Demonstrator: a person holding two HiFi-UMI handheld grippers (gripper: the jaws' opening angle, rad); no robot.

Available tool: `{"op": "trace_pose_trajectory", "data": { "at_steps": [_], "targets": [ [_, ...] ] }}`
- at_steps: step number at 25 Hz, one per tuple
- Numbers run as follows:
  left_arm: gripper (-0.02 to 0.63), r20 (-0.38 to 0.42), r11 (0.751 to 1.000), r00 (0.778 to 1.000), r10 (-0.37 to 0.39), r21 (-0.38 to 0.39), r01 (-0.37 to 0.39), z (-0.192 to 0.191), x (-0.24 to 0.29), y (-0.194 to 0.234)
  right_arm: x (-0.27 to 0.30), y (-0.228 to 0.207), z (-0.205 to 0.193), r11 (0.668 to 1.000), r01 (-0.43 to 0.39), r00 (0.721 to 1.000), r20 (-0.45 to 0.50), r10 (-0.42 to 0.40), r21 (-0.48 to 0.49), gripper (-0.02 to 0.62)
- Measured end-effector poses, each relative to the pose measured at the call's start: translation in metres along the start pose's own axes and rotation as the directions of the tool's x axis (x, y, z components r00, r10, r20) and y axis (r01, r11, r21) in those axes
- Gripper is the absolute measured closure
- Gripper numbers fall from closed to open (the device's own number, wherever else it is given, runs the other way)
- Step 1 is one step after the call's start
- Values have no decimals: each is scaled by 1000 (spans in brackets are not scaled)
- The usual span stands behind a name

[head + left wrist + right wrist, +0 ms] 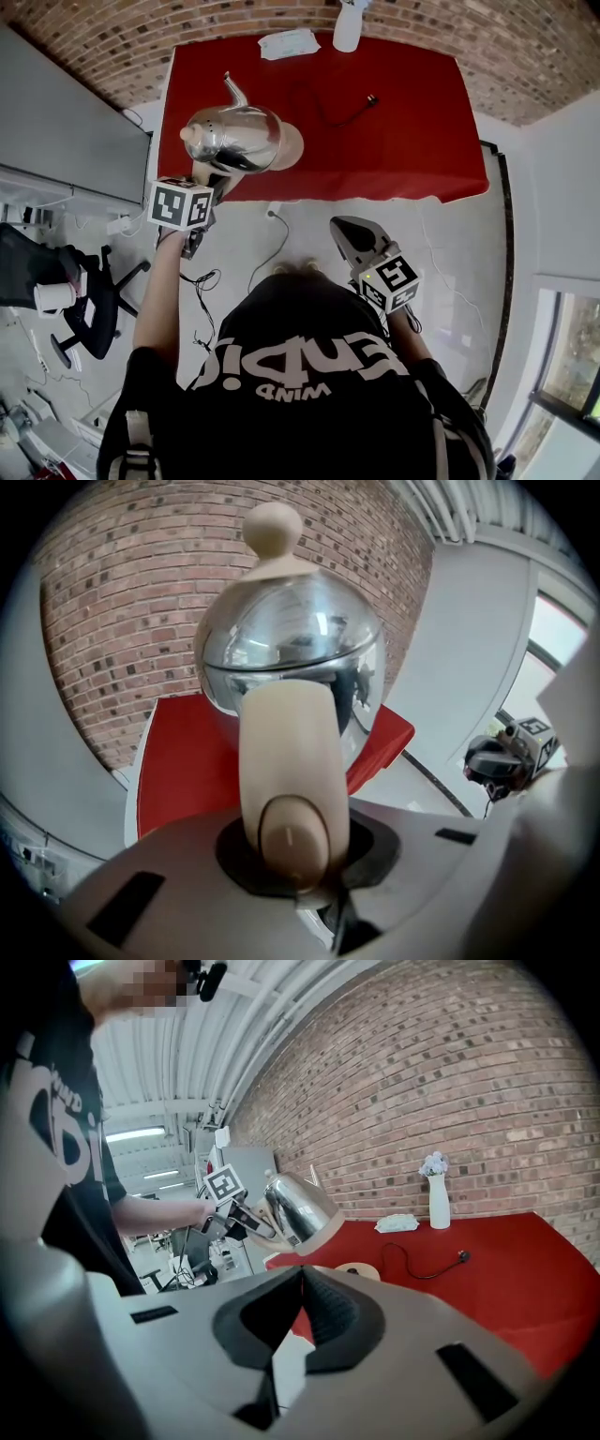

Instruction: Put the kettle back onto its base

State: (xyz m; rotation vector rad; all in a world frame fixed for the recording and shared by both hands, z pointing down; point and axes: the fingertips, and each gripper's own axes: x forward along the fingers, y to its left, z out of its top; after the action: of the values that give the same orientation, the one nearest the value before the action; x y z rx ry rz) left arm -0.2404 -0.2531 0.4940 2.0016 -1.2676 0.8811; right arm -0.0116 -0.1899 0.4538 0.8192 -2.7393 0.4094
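A shiny silver kettle [234, 136] with a beige knob, spout and handle [286, 771] hangs tilted over the front left part of the red table [403, 141]. My left gripper [208, 187] is shut on that handle, which fills the space between the jaws in the left gripper view. The round beige base [358, 1270] lies on the table just below and beyond the kettle [300, 1208]; its black cord runs to a loose plug [461, 1255]. In the head view the kettle hides the base. My right gripper [345, 230] stays off the table's front edge, shut and holding nothing.
A white vase [348, 28] and a white packet [289, 42] stand at the table's far edge by the brick wall. A grey cabinet [66, 141] is at the left, with an office chair [89, 314] and floor cables in front of it.
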Motion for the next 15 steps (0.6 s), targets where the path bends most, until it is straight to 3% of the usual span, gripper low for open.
{"op": "trace_pose_trajectory", "data": {
  "at_steps": [8,15],
  "targets": [
    [552,-6,1000,1000,-20,12,20,35,25,10,-4,-10,-1,1000,17,1000,-4,-16,9,572],
    [552,-39,1000,999,-25,13,25,44,47,9,-8,-19,-2,999,26,1000,-4,-26,19,572]
  ]
}}
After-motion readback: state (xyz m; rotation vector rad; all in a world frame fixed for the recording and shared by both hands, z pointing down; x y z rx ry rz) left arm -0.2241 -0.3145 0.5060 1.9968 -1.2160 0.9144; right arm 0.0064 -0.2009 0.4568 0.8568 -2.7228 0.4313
